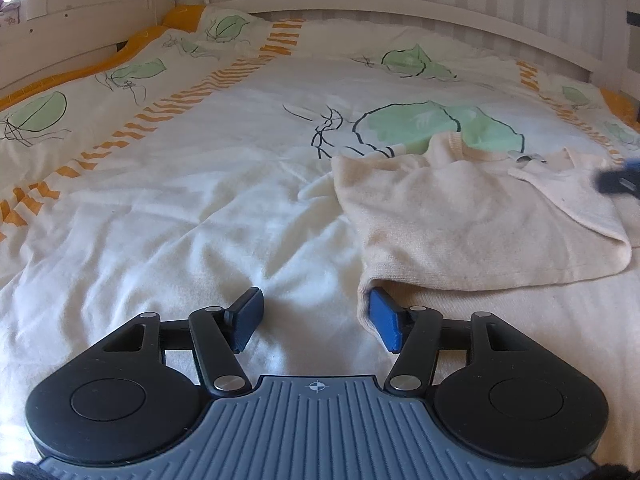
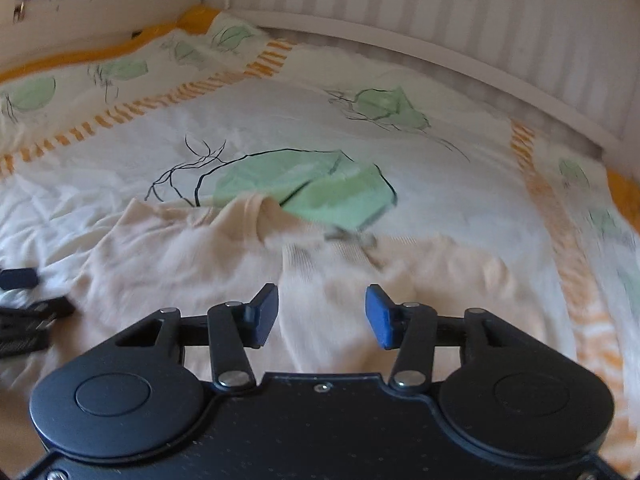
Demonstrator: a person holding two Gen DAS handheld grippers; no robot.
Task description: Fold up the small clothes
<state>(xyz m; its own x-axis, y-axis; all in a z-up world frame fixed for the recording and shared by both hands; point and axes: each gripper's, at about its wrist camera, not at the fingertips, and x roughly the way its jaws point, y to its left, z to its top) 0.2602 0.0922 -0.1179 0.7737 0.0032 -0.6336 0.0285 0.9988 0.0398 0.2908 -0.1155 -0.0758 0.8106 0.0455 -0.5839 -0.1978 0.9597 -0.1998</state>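
A small cream top (image 1: 460, 216) lies on a bed cover (image 1: 192, 208) printed with green leaves, thin black line drawings and bands of orange dashes. In the left wrist view the top sits right of centre, over the lower edge of a large green leaf. It is a soft knit, plain in colour, rumpled, with its right part folded over into a loose flap that ends in a rounded corner. A ribbed neck opening stands up at its far edge, and a small grey detail near it is too blurred to name.

The left gripper (image 1: 316, 318) rests low on the cover at the near left corner of the top. Its 2 blue fingers (image 1: 250, 314) stand about half apart with only bare cover between them; the right one sits at the hem of the top, whether touching I cannot tell.

The right gripper (image 2: 322, 316) hangs over the near part of the top, its view smeared. Its fingers (image 2: 266, 314) stand about half apart, clear of the cloth, gripping nothing.

A white slatted bed frame (image 1: 400, 4) runs along the far side.
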